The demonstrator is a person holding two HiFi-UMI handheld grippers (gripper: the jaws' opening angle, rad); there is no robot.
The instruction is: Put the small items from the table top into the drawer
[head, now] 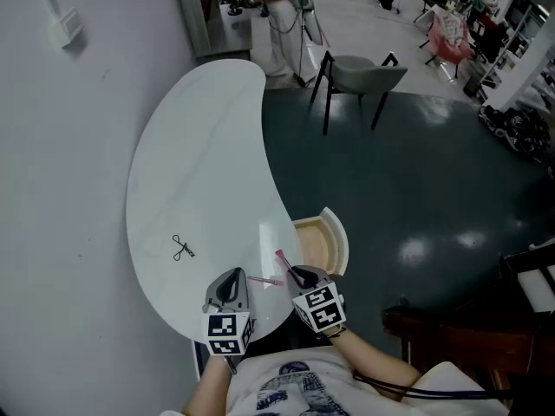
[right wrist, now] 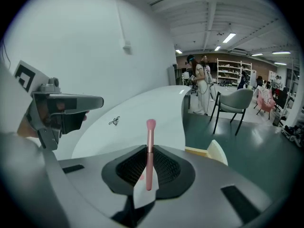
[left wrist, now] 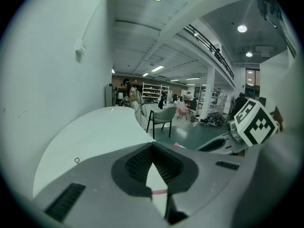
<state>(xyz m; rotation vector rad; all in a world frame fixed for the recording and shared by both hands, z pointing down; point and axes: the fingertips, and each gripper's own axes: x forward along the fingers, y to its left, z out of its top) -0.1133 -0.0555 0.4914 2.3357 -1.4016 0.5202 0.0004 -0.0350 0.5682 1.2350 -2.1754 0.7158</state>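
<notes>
Right gripper view has the right tongs (right wrist: 149, 152) pinching a pink brush (right wrist: 150, 132) low on its handle, so that the head stands upright above the pads. That hold looks meant for carrying the brush clear of the bench (head: 199, 163) and across to the drawer (head: 338, 237). The drawer stands pulled open just beyond the bench edge, on the side of these tongs, and looks ready to take it. The left tongs (left wrist: 152, 148) are pressed together at the tips with nothing between them, and hang above a thin pink stick (head: 264, 280) that lies flat on the bench, probably the next pick. Farther along the bench lies a small black wire clip (head: 181, 250), well apart from both tongs. By count there are one brush held, one pink stick and one black clip left on the bench, and one open drawer. Beyond the bench, one chair (head: 360, 74) stands on the floor.
</notes>
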